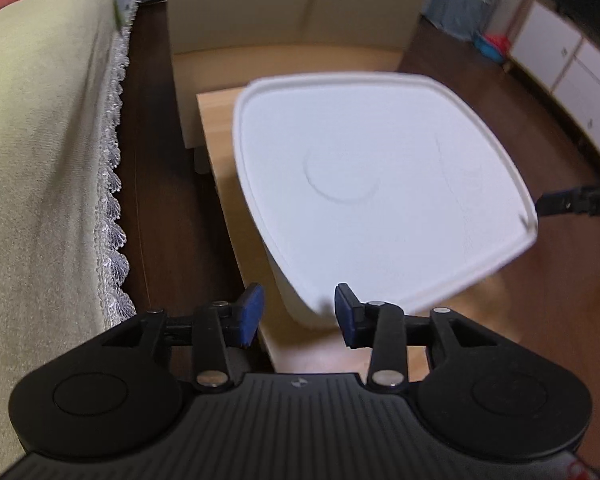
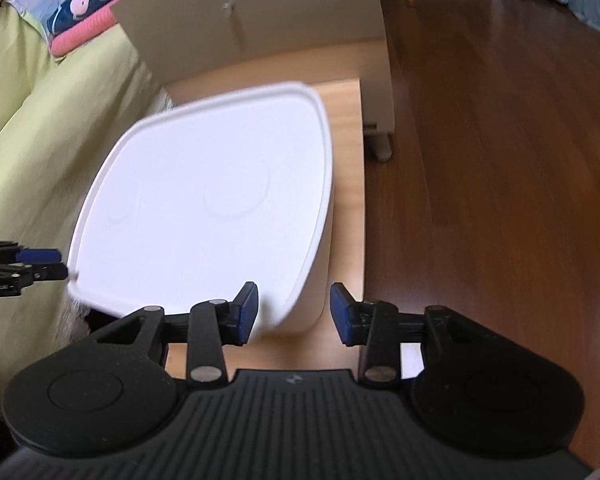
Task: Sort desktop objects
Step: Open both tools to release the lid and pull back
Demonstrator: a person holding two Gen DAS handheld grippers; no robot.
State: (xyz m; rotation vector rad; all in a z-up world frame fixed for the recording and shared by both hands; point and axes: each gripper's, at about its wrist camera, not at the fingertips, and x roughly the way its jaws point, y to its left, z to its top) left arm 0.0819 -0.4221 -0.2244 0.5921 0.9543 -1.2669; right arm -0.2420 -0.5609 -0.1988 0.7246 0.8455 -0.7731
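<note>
Left wrist: my spread left claw (image 1: 300, 314) straddles the white bin lid's (image 1: 364, 184) near corner; right claw (image 2: 294, 312) spread too, seemingly empty; I'd grip opposite edges evenly, lifting level

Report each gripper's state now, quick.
Left gripper: open, holding nothing, at the white lidded bin's near edge.
Right gripper: open, holding nothing.

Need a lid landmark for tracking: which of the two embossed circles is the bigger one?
The circle near the middle of the white lid. The other circle is smaller, fainter, and sits off toward the lid's edge.
</note>
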